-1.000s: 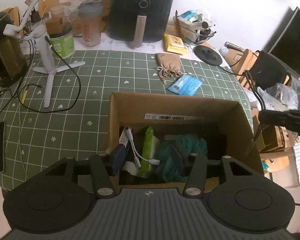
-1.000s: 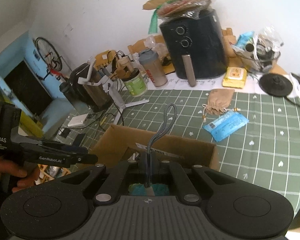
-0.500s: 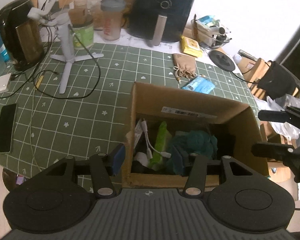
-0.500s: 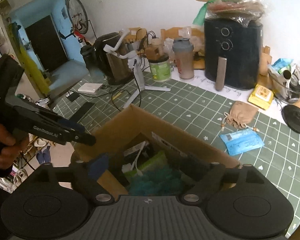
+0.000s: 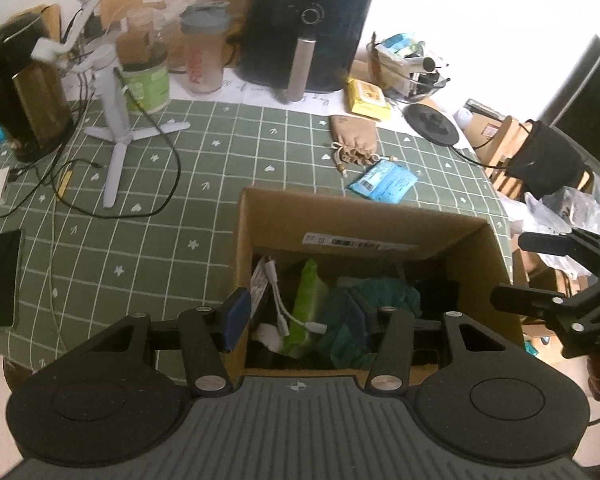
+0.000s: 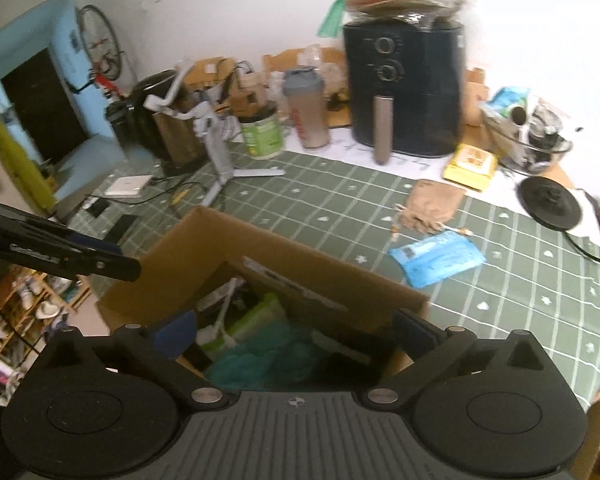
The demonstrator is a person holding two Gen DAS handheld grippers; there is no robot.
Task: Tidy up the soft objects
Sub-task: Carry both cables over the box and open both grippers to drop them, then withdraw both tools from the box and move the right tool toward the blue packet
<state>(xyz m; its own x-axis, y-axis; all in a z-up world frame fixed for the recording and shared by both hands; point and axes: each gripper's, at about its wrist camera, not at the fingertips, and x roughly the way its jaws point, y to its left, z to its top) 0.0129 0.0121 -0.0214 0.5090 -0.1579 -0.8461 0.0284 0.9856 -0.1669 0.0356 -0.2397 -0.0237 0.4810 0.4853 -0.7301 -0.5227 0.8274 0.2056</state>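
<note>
An open cardboard box [image 5: 364,220] stands on the green checked tablecloth. Inside lie a teal cloth [image 5: 384,292], a green soft pack [image 5: 306,304] and a white cable [image 5: 284,312]. My left gripper [image 5: 298,316] hovers over the box's near left corner, open and holding nothing, with one pad outside the wall. My right gripper [image 6: 296,332] hangs over the box [image 6: 284,256] above the teal cloth [image 6: 268,360]. Its jaws are opening wide and nothing is between them. On the cloth behind the box lie a tan drawstring pouch [image 5: 354,140] and a blue packet [image 5: 384,182].
A black air fryer [image 5: 312,28], a shaker bottle [image 5: 202,56], a green jar [image 5: 146,84], a white tripod [image 5: 114,120] with cables and a kettle [image 5: 24,92] crowd the back. A phone [image 5: 2,278] lies at the left edge. A yellow pack [image 5: 366,98] and a black disc [image 5: 432,124] sit back right.
My right gripper was shut on a grey cord above the box; it has let go and its jaws have spread wide. My left gripper shifted slightly left relative to the box.
</note>
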